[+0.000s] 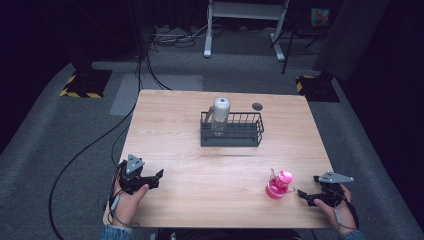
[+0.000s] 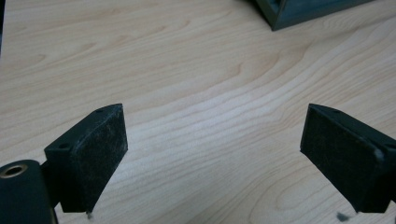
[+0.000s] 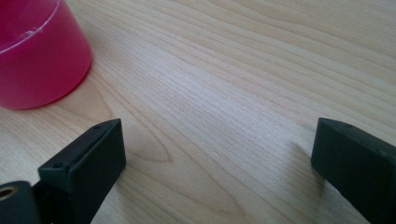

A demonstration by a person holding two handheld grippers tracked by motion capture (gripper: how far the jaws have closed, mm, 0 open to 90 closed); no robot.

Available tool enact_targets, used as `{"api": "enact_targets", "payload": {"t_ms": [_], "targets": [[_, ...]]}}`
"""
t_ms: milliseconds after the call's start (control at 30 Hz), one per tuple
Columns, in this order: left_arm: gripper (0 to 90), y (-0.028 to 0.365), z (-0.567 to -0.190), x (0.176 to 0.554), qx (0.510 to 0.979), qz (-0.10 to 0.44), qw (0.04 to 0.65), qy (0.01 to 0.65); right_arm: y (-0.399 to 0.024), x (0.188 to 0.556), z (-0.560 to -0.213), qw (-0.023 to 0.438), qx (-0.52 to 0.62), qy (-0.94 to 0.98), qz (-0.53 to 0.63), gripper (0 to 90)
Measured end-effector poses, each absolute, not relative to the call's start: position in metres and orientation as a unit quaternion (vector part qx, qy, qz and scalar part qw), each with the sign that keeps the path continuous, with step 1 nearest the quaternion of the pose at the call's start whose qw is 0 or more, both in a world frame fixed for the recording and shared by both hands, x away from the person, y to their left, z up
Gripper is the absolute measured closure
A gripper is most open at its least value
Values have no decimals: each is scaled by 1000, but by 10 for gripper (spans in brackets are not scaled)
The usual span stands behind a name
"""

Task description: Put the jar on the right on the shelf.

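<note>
left claw (image 1: 150,179): black, grey three-cornered plate | cuffs (image 1: 116,232): blue denim

The room around the counter (image 1: 165,120) is dim, its corners nearly black, while the pale wood is evenly lit from above. Soft, short shadows sit beneath the wire basket (image 1: 232,131) and the pink bottle (image 1: 278,185). The high view is slightly soft. Both gripper views are sharp on the grain, the bottle blurred close up.

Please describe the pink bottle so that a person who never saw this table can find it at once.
Look at the wooden table, then at its near right corner. The pink bottle stands upright there, just beside the right gripper. It is the only bright pink thing; the other bottle is silver-capped and stands in the dark basket.
</note>
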State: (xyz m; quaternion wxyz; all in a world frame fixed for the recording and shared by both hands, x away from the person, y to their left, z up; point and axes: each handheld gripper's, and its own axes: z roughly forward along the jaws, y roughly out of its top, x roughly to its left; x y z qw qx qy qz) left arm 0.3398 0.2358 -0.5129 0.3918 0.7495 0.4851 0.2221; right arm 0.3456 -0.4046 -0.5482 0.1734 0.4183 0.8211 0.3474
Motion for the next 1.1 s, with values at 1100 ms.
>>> {"api": "enact_targets", "payload": {"t_ms": [1100], "targets": [[2, 240, -548, 343, 777, 195, 308, 513, -406, 345, -546, 170, 417, 818, 358, 51]]}}
